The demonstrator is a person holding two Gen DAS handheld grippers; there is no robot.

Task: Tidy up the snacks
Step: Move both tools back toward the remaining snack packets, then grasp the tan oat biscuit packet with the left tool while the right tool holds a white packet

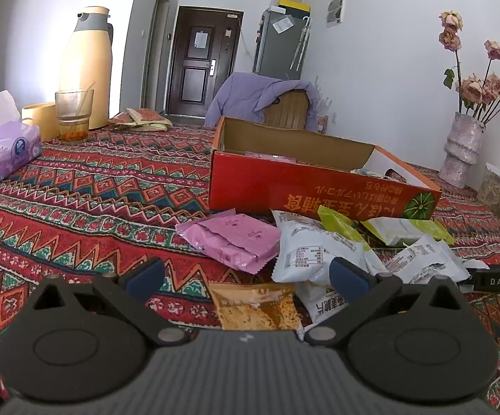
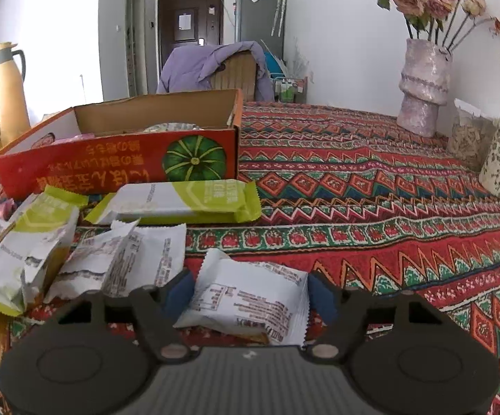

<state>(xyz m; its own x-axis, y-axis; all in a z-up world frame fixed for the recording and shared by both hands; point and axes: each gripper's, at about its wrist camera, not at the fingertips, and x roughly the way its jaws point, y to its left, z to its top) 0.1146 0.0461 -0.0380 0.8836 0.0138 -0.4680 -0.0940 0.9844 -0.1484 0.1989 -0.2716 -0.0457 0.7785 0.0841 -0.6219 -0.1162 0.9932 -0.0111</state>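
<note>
Fingers of your right gripper stand either side of a white snack packet lying flat on the patterned desk, the blue pads at or just off its two crimped ends; whether they already press it cannot be told. Judge it light, soft and crackly: a sealed film pillow with something crushable inside, slick on the surface. Squeeze gently across the body, not the thin serrated seams, which would fold and slip.

Your left gripper hovers with fingers wide apart and empty above a brown packet, the pink packet and another white one just beyond.

Farther out, a loose heap of white and green-and-white packets lies in front of the red cardboard box, open-topped and already holding a few snacks. It looks the likely destination, its low front wall easy to clear.

Beyond, a cream thermos, a tissue pack and a vase of dried roses line the desk's edges, well apart from the work.
</note>
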